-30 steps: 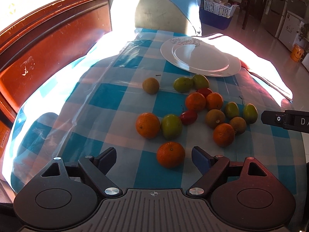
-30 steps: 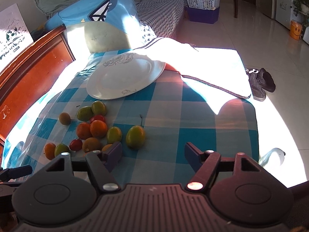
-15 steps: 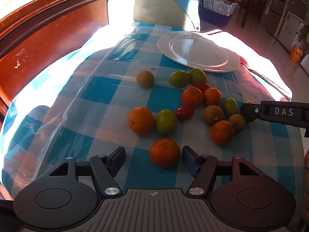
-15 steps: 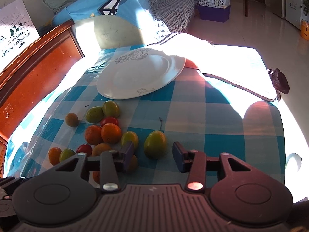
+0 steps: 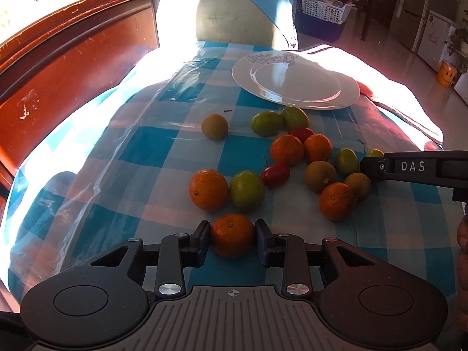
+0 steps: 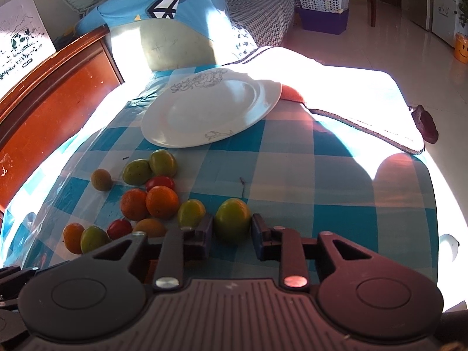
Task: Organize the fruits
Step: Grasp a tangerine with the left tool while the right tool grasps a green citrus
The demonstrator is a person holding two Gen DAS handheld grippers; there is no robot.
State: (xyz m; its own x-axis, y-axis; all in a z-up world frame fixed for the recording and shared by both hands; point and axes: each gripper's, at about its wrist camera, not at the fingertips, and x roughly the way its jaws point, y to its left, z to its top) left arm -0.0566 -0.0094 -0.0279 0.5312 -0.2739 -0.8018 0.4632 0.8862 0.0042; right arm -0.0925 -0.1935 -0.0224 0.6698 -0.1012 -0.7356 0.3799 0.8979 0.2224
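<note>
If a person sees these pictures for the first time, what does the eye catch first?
Probably the orange between the left gripper's fingers, low in the left view, and the green fruit between the right gripper's fingers. Behind them, scattered fruit and an empty white plate lie on the checked cloth.

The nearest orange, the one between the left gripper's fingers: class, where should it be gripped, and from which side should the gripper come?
Grip the orange across its widest middle, one finger on each flank. It is round and sits on the checked cloth apart from the other fruit, with both flanks free. Come in low from the near side, as the left gripper does.
</note>
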